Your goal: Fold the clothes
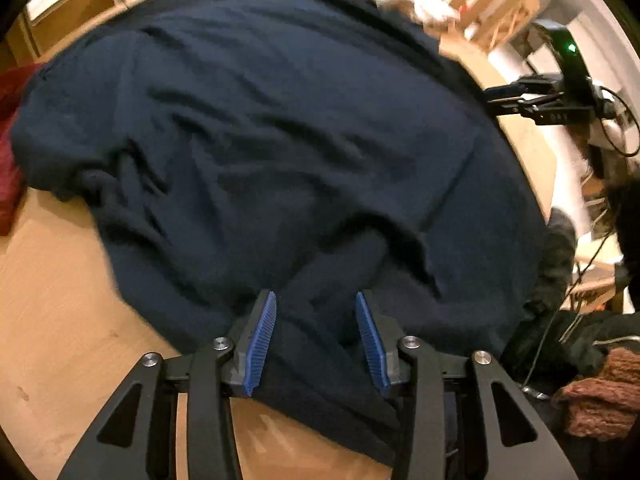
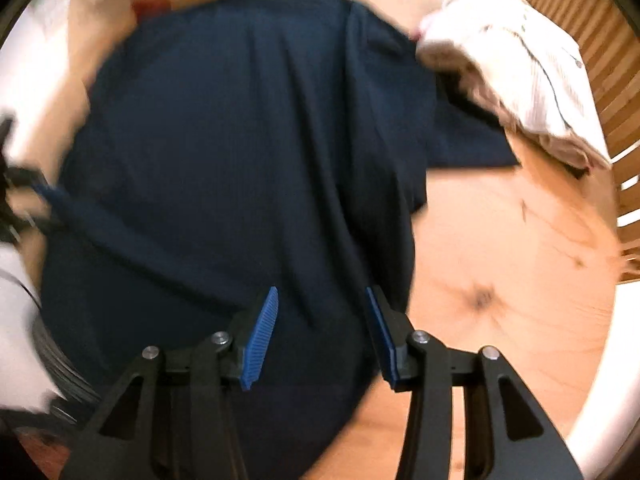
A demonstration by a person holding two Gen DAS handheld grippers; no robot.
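A dark navy garment (image 1: 280, 140) lies spread and wrinkled over the wooden table (image 1: 52, 300); in the right wrist view the same garment (image 2: 240, 140) shows long creases and a sleeve out to the right. My left gripper (image 1: 316, 296) hangs over its near edge, jaws apart, blue pads bare, with a raised fold of cloth lying between them. My right gripper (image 2: 322, 290) stands open over the garment's near right part, its pads not pressing on cloth. In the left wrist view the right gripper (image 1: 489, 98) shows at the garment's right edge.
A white striped garment (image 2: 520, 72) lies crumpled at the far right of the table (image 2: 520, 260), against a wooden slatted piece (image 2: 600, 40). Red cloth (image 1: 6, 168) lies at the left edge. A brown knitted item (image 1: 600, 392) and cables sit low on the right.
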